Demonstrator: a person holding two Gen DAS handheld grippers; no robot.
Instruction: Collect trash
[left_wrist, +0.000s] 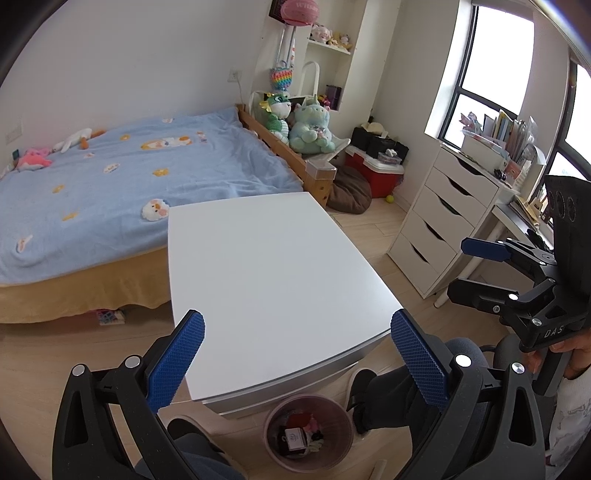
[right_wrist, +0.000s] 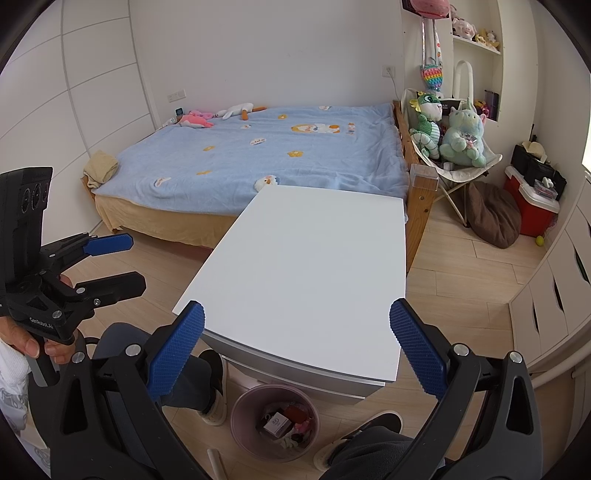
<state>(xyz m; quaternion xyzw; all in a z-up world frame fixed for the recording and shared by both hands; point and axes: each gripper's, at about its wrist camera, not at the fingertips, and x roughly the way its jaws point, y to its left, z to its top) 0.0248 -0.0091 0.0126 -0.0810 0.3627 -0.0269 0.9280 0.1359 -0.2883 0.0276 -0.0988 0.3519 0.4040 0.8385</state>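
Observation:
A pink waste bin (left_wrist: 308, 434) stands on the floor in front of the white table (left_wrist: 273, 266), between the person's feet. It holds a small box, a red item and other scraps. The bin also shows in the right wrist view (right_wrist: 274, 422). My left gripper (left_wrist: 297, 360) is open and empty, held above the table's near edge and the bin. My right gripper (right_wrist: 295, 352) is open and empty, also above the table's near edge. Each gripper shows in the other's view, the right one (left_wrist: 469, 266) and the left one (right_wrist: 127, 260), both with jaws apart.
A bed with a blue blanket (left_wrist: 122, 177) lies beyond the table (right_wrist: 314, 273). A white drawer unit (left_wrist: 439, 218) stands at the right. Plush toys (left_wrist: 310, 127), a red cooler (left_wrist: 373, 171) and a brown cushion (left_wrist: 349, 190) fill the far corner. The person's shoes (right_wrist: 214, 387) flank the bin.

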